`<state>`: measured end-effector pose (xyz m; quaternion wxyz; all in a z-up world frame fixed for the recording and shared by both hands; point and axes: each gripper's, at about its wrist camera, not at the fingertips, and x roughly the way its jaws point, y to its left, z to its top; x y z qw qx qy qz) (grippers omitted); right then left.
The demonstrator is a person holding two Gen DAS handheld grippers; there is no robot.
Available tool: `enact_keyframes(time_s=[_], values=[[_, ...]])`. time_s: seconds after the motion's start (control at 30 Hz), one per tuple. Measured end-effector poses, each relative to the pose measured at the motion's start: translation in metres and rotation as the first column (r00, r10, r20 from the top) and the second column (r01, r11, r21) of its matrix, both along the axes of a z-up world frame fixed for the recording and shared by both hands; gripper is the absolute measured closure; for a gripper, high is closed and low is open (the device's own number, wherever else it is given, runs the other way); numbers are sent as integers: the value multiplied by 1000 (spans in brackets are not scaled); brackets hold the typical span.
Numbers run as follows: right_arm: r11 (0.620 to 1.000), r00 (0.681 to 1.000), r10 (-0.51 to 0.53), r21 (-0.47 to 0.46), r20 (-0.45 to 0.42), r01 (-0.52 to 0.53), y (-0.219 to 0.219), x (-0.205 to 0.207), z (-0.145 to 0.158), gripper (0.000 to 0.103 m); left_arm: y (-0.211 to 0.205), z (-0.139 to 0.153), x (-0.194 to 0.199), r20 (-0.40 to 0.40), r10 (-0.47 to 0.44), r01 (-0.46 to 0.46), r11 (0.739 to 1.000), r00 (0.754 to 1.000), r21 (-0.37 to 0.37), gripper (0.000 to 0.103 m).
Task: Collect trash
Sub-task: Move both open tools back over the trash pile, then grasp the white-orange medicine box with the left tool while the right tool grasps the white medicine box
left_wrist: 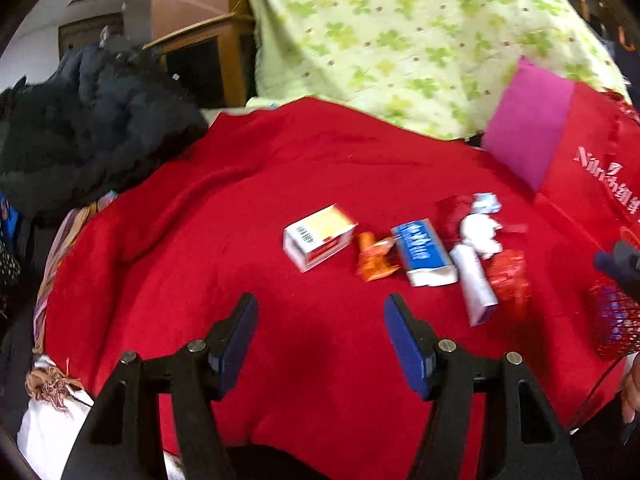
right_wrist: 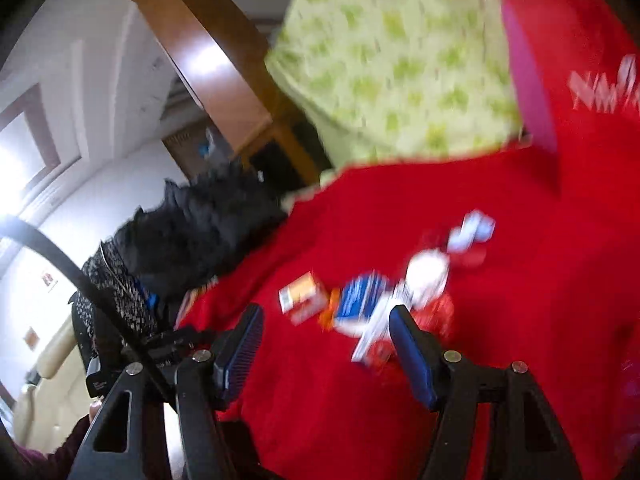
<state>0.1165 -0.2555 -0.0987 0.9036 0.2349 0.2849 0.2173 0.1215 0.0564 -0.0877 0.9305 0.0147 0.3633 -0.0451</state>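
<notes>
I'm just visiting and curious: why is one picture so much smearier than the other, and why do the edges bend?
Right wrist view: heavy motion blur smears the trash pile, and a window glares white. Left wrist view: only mildly blurred; the yellow-and-white box stays readable. Both views: the fisheye lens curves the edges and darkens the corners.

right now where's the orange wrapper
In the left wrist view the orange wrapper lies on the red blanket, between the white and yellow box on its left and the blue and white box on its right.

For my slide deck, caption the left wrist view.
Open left claw above a red blanket, facing a row of scattered trash.
</notes>
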Motion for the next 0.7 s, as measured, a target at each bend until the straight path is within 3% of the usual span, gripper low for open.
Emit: enact_keyframes(time_s=[0.2, 0.4, 0.53, 0.7], values=[[996, 993, 49, 73, -107, -41, 18, 38, -32, 35, 19, -25, 24, -55, 18, -19, 1000, 998, -20, 37], [994, 982, 75, 96, -173, -59, 40, 66, -51, 35, 27, -44, 60, -90, -12, 13, 1000, 996, 12, 37], [1000, 973, 19, 2, -232, -19, 52, 88, -67, 36, 23, -47, 86, -83, -67, 70, 997, 994, 40, 36], [996, 945, -48, -84, -325, 22, 51, 107, -91, 46, 13, -50, 124, -82, -137, 142, 988, 987, 63, 31]])
